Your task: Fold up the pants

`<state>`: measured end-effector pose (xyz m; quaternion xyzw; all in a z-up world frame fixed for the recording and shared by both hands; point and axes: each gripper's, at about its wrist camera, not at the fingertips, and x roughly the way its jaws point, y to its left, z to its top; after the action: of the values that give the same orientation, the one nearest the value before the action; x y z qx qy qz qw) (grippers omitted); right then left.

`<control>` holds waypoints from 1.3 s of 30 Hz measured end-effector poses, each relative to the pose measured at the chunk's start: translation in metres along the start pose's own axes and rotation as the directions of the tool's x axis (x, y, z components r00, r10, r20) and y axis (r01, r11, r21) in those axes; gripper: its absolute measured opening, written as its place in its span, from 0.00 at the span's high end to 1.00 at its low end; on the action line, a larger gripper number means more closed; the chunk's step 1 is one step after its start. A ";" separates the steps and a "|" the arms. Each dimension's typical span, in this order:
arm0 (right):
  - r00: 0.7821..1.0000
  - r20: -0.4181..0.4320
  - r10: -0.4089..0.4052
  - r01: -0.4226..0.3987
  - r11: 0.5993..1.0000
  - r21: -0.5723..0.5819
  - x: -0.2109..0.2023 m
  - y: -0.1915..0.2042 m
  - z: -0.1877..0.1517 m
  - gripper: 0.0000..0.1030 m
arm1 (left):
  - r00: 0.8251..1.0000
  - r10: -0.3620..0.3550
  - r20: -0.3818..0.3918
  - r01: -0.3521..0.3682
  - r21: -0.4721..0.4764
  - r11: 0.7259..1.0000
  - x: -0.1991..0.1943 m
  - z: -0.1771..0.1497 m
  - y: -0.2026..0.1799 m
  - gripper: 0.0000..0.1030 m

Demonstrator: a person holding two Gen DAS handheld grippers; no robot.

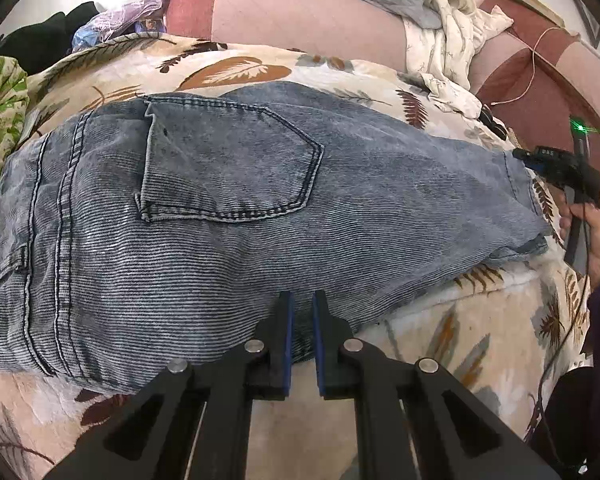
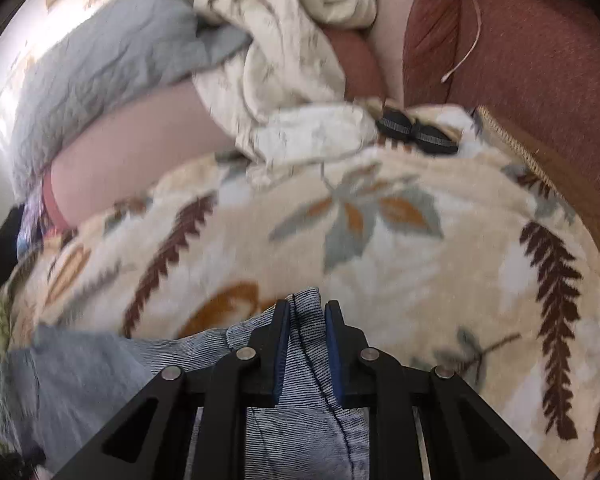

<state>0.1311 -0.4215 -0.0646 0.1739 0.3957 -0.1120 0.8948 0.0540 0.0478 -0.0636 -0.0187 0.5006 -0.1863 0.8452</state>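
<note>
Denim fills my right gripper (image 2: pixel 307 320), pinched on the hem of the jeans (image 1: pixel 228 216) lying folded across the leaf-print blanket (image 1: pixel 480 352). My left gripper (image 1: pixel 302 312) looks narrow over their near edge, seemingly empty. Lifting one-sided, I could drag the fold askew.

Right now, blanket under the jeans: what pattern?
Cream blanket with brown, orange and grey leaves; right wrist view.
</note>
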 end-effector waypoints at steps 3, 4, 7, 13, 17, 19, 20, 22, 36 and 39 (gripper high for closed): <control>1.000 0.008 -0.011 0.011 1.000 0.019 0.012 -0.004 0.005 0.82 | 1.000 -0.004 0.002 0.004 0.008 1.000 -0.001 -0.002 0.000 0.92; 1.000 0.001 -0.018 0.018 1.000 0.018 0.019 -0.006 0.005 0.82 | 1.000 -0.003 0.003 0.003 0.010 1.000 -0.002 -0.003 0.001 0.92; 0.998 -0.040 -0.049 0.050 0.998 0.030 0.039 -0.011 0.002 0.79 | 1.000 -0.004 0.003 0.004 0.009 1.000 -0.002 -0.005 0.001 0.92; 0.996 -0.035 -0.088 0.088 0.996 0.008 0.010 0.003 -0.002 0.50 | 1.000 -0.009 0.013 0.009 -0.004 1.000 -0.010 -0.004 0.003 0.91; 1.000 0.007 0.009 -0.008 0.994 -0.112 -0.036 0.034 -0.019 0.29 | 0.999 0.010 0.041 -0.009 -0.023 1.000 -0.017 0.001 0.007 0.89; 0.995 -0.071 0.076 -0.086 0.985 -0.152 -0.038 0.049 -0.031 0.29 | 0.998 0.034 0.053 -0.032 -0.037 0.999 -0.019 0.005 0.008 0.86; 0.990 -0.105 0.093 -0.110 0.980 -0.166 -0.036 0.056 -0.037 0.29 | 0.997 0.043 0.060 -0.041 -0.043 0.998 -0.020 0.006 0.009 0.85; 0.976 -0.184 0.114 -0.146 0.974 -0.175 -0.025 0.067 -0.049 0.29 | 0.996 0.054 0.074 -0.050 -0.051 0.997 -0.020 0.009 0.011 0.85; 0.872 -0.489 0.010 -0.152 0.956 -0.252 -0.008 0.081 -0.124 0.52 | 0.989 0.149 0.010 -0.148 -0.077 0.986 -0.017 0.009 0.026 0.85; 0.858 -0.514 0.014 -0.171 0.951 -0.259 -0.014 0.079 -0.134 0.51 | 0.988 0.152 -0.011 -0.152 -0.068 0.986 -0.014 0.005 0.027 0.85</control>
<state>0.0585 -0.2949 -0.1206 0.0807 0.6198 0.0416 0.7795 0.0602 0.0774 -0.0551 -0.0091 0.5091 -0.1039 0.8544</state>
